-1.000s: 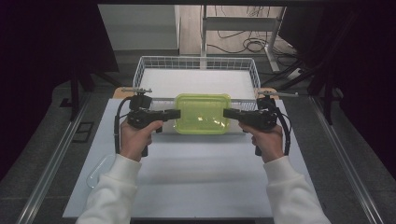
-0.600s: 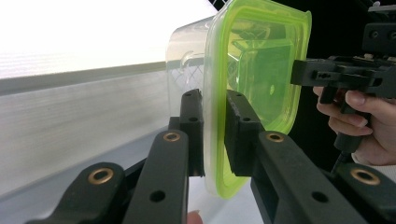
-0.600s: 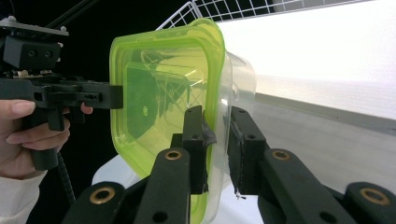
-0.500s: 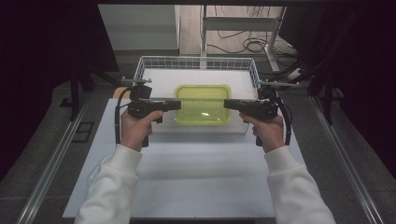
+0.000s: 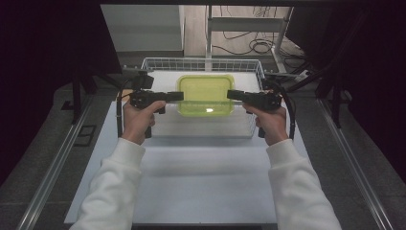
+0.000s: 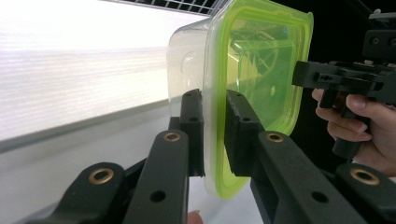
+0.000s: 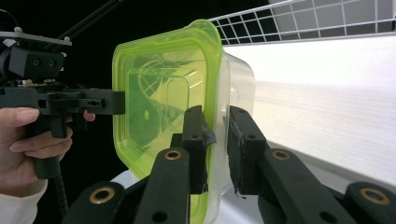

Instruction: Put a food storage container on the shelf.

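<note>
Compared with a second ago, the box (image 5: 205, 95) is sitting farther from the person: it was hanging over the white table (image 5: 201, 182) just in front of the basket (image 5: 201, 64), and now it is hanging inside the basket's wire outline, above its white floor. Both hands have moved forward with it, and the sleeves are reaching further up the table. The left gripper (image 5: 178, 96) is pinching the box's left edge and the right gripper (image 5: 231, 94) is pinching its right edge, so the box is being carried level between them. In the left gripper view the jaws are nearly closed, squeezing the green lid's (image 6: 261, 70) rim and the clear wall of the box (image 6: 187, 60) between the left gripper's (image 6: 213, 135) pads. In the right gripper view the right gripper (image 7: 215, 149) is gripping the same way, its jaws drawn in on the rim with the lid (image 7: 163, 98) on one side and the clear tub on the other. The lid is pressed on all round. No brand, label or writing is showing on the box, lid or basket.
</note>
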